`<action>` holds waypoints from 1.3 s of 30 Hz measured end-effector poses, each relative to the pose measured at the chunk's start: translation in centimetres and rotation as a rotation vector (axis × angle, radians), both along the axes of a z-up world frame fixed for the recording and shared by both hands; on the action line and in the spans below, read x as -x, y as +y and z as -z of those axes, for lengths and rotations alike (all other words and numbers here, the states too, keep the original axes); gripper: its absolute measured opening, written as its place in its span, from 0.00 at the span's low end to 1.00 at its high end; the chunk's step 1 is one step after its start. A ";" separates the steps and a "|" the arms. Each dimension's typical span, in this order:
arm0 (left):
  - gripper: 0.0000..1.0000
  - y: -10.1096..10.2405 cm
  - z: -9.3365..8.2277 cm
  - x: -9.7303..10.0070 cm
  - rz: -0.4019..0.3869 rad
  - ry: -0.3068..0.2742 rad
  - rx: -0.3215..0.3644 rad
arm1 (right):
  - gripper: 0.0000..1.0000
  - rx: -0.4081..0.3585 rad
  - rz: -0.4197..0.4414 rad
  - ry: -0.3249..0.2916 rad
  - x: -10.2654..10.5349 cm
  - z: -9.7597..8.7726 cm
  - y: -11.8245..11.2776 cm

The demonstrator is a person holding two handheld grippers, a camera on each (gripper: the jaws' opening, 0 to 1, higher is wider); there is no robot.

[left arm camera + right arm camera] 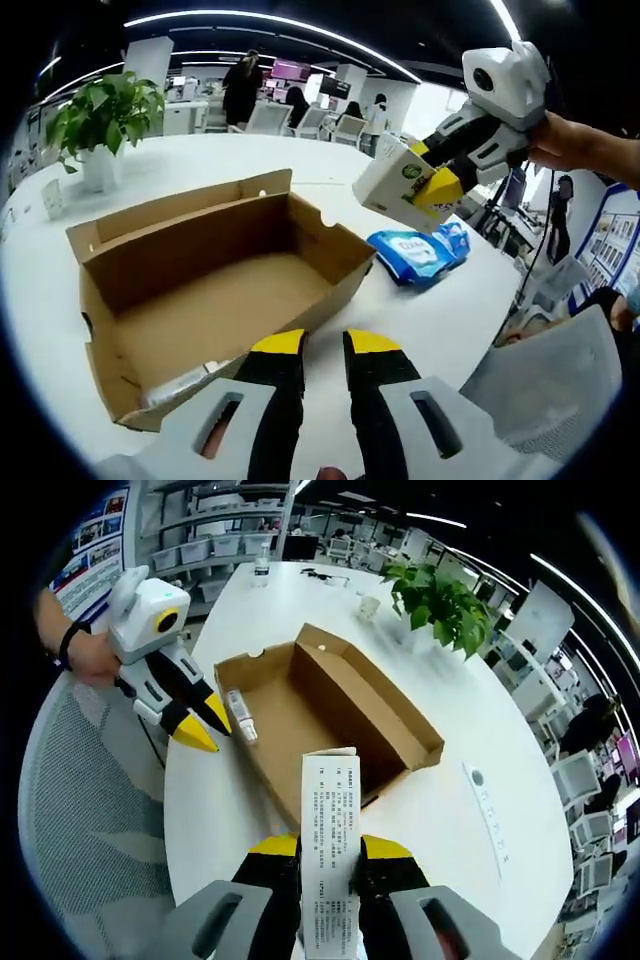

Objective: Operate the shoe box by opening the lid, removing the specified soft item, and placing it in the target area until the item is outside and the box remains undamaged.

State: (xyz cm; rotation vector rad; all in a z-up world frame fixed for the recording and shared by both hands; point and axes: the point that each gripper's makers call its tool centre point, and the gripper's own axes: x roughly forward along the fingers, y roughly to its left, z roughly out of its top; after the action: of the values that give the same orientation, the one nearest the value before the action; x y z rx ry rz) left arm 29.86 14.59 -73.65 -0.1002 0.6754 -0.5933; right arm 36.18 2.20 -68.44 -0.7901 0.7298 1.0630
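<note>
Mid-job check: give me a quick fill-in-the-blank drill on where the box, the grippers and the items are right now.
1. The right gripper is shut on a white ____.
2. The cardboard shoe box on the white table stands ____.
3. The blue soft pack lies ____ the shoe box.
4. The left gripper holds ____.

Missing words: carton; open; outside; nothing

Both views are bright and evenly lit from ceiling strip lights [270, 20] that arc across the top of the left gripper view, and the white table [200, 165] bounces it back with a bit of glare but no blown-out patches. Shadows are soft, mostly inside the box [210, 290]. Heavy fisheye bending toward the edges, and the plant [445, 605] in the right gripper view looks slightly smeared while the center stays sharp.
</note>
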 end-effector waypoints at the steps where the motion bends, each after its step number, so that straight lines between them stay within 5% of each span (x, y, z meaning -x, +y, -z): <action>1: 0.13 -0.1 0.1 0.0 0.004 0.001 -0.002 | 0.17 0.001 0.006 0.002 0.2 0.1 -0.4; 39: 0.17 0.4 -0.1 0.0 -0.009 -0.017 -0.040 | 0.17 -0.014 0.303 0.094 7.2 4.6 -14.6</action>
State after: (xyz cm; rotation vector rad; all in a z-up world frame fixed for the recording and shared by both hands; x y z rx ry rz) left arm 29.82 14.96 -73.52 -0.0607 0.6695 -0.5710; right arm 29.00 -12.40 -73.03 -0.5978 0.8896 0.8341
